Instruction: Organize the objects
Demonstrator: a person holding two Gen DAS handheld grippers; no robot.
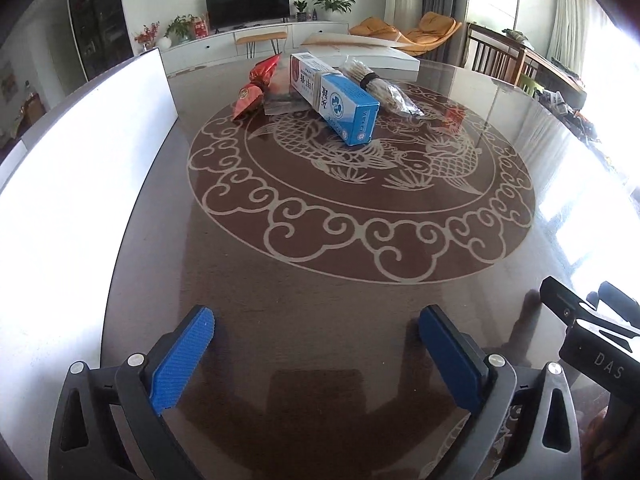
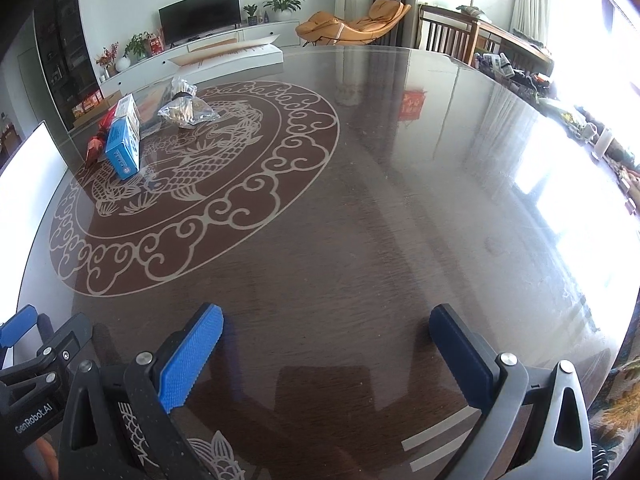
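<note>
Table: dark round glass-topped wooden table [image 1: 320,280] with a pale carved fish-and-cloud medallion; everything below is placed against that medallion.
White board: large flat white panel [image 1: 80,152] standing off the medallion's left side, at the table's edge, probably a backdrop.
Flat white box: long white carton [image 1: 384,58] beyond the medallion's far rim, out of the working area.
Blue box: blue-and-white cardboard carton with printed characters [image 1: 340,104] lying tilted on the medallion's far part, propped on the heap beneath it.
Clear bag: transparent plastic bag of pale sticks bound by a dark band [image 1: 380,88], just right of the blue box.
Red packet: shiny red foil snack packet [image 1: 256,88], just left of the blue box.
Left gripper [image 1: 316,344]: blue-padded jaws spread wide, empty, hovering near the medallion's near rim.
Right gripper [image 2: 328,344]: jaws likewise apart, empty, well right of the medallion.
Obstruction: none between grippers and heap; I judge sorting not yet begun.
</note>
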